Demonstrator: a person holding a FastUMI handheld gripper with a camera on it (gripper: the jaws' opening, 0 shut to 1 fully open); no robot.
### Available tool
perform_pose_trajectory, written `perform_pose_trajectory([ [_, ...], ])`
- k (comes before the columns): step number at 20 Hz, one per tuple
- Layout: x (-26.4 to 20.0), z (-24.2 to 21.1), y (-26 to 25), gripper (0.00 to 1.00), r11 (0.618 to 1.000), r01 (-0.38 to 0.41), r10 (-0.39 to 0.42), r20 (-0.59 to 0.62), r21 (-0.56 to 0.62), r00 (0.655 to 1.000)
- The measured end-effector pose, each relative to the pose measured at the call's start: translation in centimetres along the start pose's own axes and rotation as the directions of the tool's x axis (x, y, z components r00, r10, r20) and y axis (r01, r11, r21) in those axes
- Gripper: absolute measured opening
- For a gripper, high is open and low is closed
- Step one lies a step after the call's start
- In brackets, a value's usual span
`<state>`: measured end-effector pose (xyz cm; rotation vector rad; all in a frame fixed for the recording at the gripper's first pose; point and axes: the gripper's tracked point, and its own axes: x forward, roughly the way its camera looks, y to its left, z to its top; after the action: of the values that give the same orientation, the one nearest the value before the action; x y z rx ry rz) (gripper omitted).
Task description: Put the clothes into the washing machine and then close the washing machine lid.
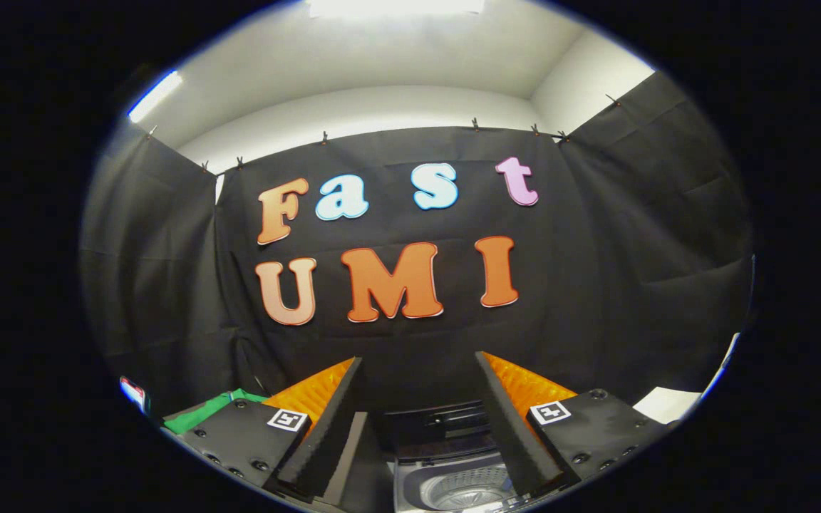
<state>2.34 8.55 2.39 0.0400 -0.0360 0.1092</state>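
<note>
Hand-held gripper: your hand-held gripper (417, 420) is spread wide, its 2 fingers apart with nothing between them, held high and facing the booth wall.
Washing machine: the washing machine (453, 474) sits low between the fingers, just beneath them; its lid (439, 420) looks raised at the back, and the ribbed drum (464, 488) shows open below.
Clothes: a green piece (204, 412) lies beside the left finger, beyond its base; it may be the clothes, but you cannot tell from here.
Step in hand: judged from this, nothing is picked up yet, so the reach for the clothes comes 1st.
How to do it well: tip the fingers downward so the garment comes into sight, keep them spread until both straddle a bunched fold, then pinch firmly.
Risk: a shallow pinch on 1 loose edge may let cloth trail over the drum rim.
</note>
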Motion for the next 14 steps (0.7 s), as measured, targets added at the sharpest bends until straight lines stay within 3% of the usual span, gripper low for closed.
perform_pose_trajectory([
  [5,2.6,-3.4,11.9,0.98,0.971,-0.224,0.232,-0.097,0.085,0.968],
  [10,2.7,-8.7,24.1,0.98,0.903,-0.421,0.429,-0.235,0.087,0.872],
  [14,2.2,-12.5,31.1,0.98,0.85,-0.506,0.526,-0.303,0.15,0.794],
])
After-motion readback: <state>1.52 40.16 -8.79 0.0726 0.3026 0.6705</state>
